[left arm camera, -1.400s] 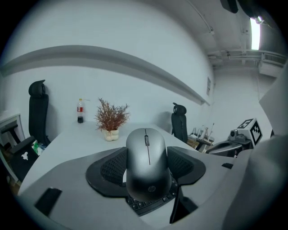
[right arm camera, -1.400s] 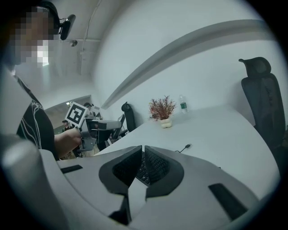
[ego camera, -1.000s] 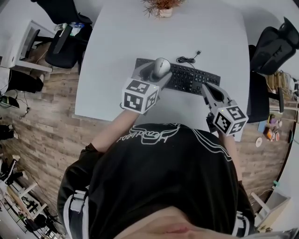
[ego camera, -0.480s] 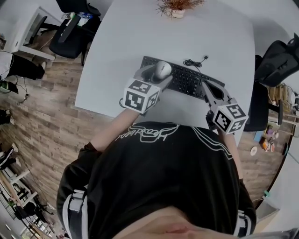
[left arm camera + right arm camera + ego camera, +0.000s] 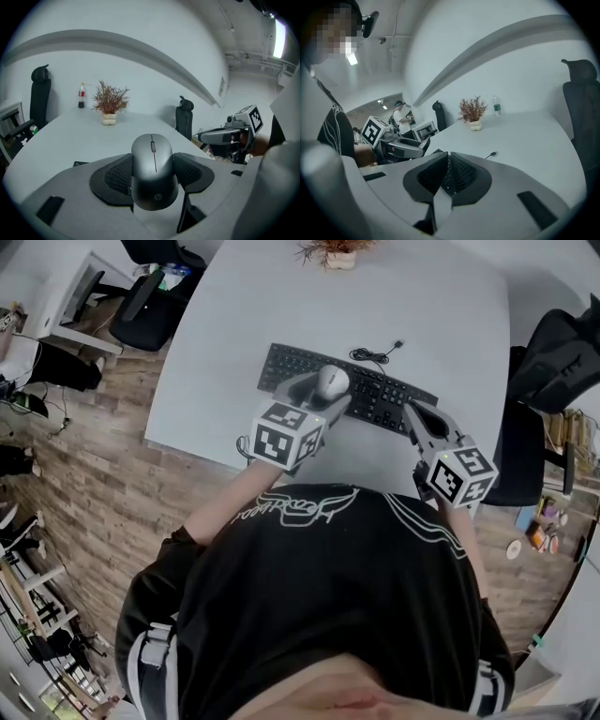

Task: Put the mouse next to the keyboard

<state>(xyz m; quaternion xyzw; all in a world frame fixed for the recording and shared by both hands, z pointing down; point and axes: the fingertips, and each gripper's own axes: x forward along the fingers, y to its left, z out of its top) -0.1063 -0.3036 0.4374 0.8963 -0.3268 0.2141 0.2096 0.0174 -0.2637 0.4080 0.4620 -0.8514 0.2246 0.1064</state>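
A grey mouse (image 5: 331, 381) is held above the middle-left keys of the black keyboard (image 5: 281, 364), which lies across the white table (image 5: 225, 352). My left gripper (image 5: 321, 396) is shut on it. In the left gripper view the mouse (image 5: 154, 164) sits squeezed between the two black pads (image 5: 116, 177), clear of the table. My right gripper (image 5: 413, 415) hovers at the keyboard's right end, near the table's front edge. Seen in its own view, the right gripper (image 5: 446, 174) has its jaws together and holds nothing.
At the table's far edge stands a potted dry plant (image 5: 335, 253). The keyboard's cable (image 5: 376, 356) curls behind the keyboard. Black office chairs stand at the left (image 5: 141, 306) and right (image 5: 553, 352) of the table. A bottle (image 5: 81, 96) stands at the back.
The left gripper has carried the mouse slightly to the right over the keyboard. The right gripper has stayed at the keyboard's right end. The head camera has shifted a little.
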